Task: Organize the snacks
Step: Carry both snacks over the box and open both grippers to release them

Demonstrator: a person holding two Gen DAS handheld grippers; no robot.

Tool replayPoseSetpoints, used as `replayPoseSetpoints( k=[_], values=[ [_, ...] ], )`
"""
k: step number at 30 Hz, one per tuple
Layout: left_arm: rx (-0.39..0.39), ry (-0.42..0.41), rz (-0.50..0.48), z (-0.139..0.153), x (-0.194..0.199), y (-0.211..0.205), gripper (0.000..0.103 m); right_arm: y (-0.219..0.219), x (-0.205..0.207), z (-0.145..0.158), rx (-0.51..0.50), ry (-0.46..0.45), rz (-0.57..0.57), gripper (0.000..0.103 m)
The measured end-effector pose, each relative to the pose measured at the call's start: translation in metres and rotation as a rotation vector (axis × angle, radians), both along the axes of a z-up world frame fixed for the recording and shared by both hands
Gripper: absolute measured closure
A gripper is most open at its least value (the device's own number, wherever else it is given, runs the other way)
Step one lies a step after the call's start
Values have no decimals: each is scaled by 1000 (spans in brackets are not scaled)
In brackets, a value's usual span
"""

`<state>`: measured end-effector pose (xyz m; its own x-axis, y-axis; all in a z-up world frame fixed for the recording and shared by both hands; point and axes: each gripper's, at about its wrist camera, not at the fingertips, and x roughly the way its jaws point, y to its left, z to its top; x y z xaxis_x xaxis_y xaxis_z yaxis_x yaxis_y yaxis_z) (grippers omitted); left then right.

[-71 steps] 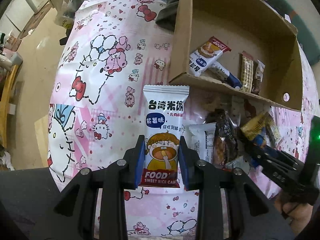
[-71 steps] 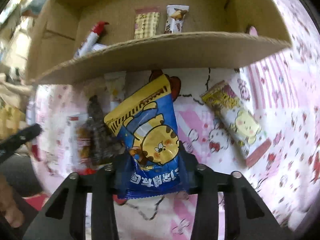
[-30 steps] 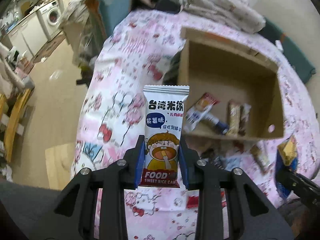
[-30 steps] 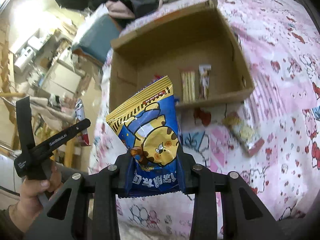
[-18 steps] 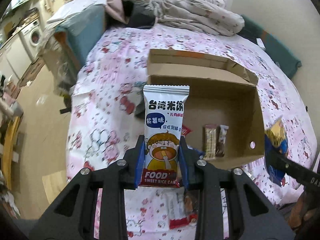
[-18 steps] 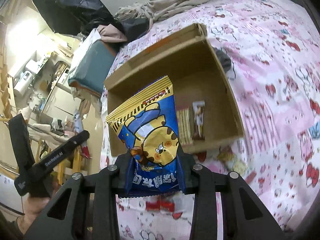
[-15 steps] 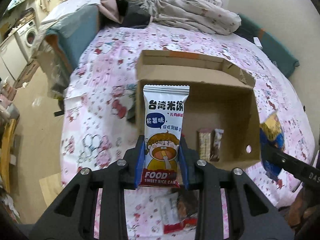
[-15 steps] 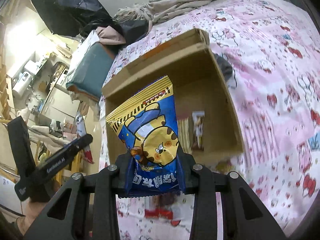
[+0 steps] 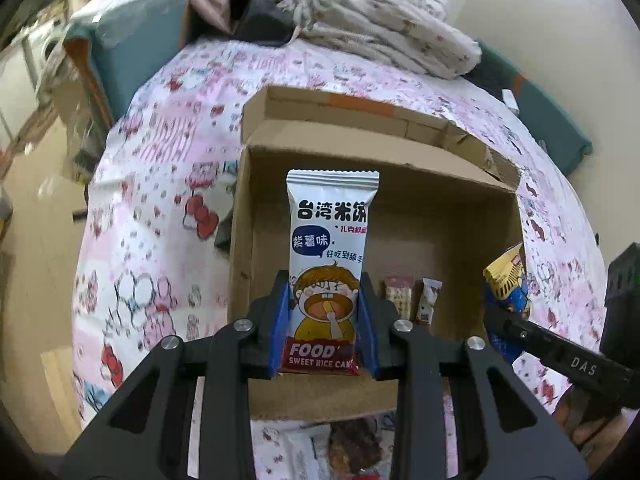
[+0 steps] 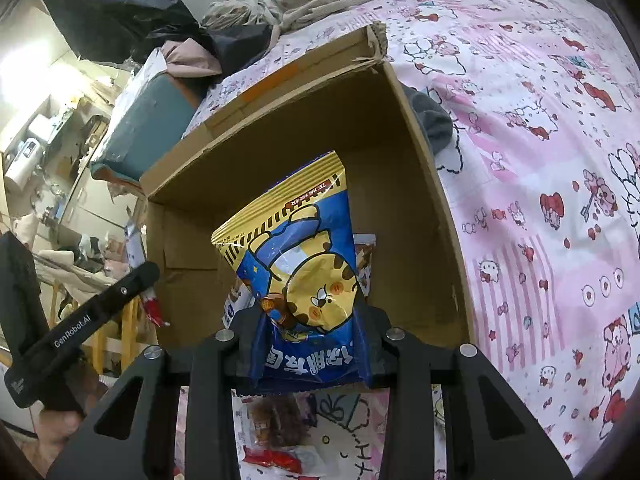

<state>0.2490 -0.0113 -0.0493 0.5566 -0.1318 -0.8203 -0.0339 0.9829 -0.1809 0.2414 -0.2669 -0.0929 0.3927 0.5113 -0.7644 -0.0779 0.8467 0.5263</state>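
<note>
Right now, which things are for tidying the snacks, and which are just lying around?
For the job:
- sweet rice cake packet in left hand-held gripper
- blue cat snack bag in right hand-held gripper
- cardboard box
- two small bars inside it

Just lying about:
- bundled blanket
- Hello Kitty bedsheet

Our left gripper (image 9: 324, 326) has matte black angular arms with triangular cut-outs, round silver screws and blue pads (image 9: 279, 326) lining its fingers. Our right gripper (image 10: 308, 346) is the same black frame with silver screws. Seen from the side, each handle carries white lettering, "DAS" on one and "GenRobot.AI" on the other. Bare skin of our left hand (image 10: 56, 420) shows below the lettered handle.
</note>
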Motion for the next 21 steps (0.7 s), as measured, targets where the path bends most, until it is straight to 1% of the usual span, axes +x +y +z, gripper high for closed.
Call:
replayPoseSetpoints(
  k=[2,5,7,11,12,14,15,16,17,19,21],
  values=[
    [23,-4,-20,-1,1,-2,76,0,1,-1,-5,19,-4,66],
    [5,23,-29,-7,5,-3,76,-2,2,-1,19,33,-19,66],
    [14,37,-34,-11,8,-5,76,-3,3,-2,18,29,-25,65],
    [69,33,-54,-19,11,-11,75,-3,3,-10,11,32,-22,65],
    [66,45,-49,-22,12,-10,75,-2,4,-11,7,35,-24,65],
    [33,72,-39,-27,15,-8,75,-1,5,-13,7,36,-25,65],
    [25,82,-35,-30,16,-8,75,2,6,-13,-18,27,-20,65],
    [31,83,-38,-32,16,-9,75,6,7,-13,-56,18,-14,65],
    [41,81,-48,-33,16,-11,75,7,7,-14,-69,15,-8,65],
    [76,72,-75,-35,14,-16,75,10,7,-15,-65,14,3,65],
    [77,66,-72,-33,12,-17,75,11,5,-14,-81,5,11,65]
  ],
)
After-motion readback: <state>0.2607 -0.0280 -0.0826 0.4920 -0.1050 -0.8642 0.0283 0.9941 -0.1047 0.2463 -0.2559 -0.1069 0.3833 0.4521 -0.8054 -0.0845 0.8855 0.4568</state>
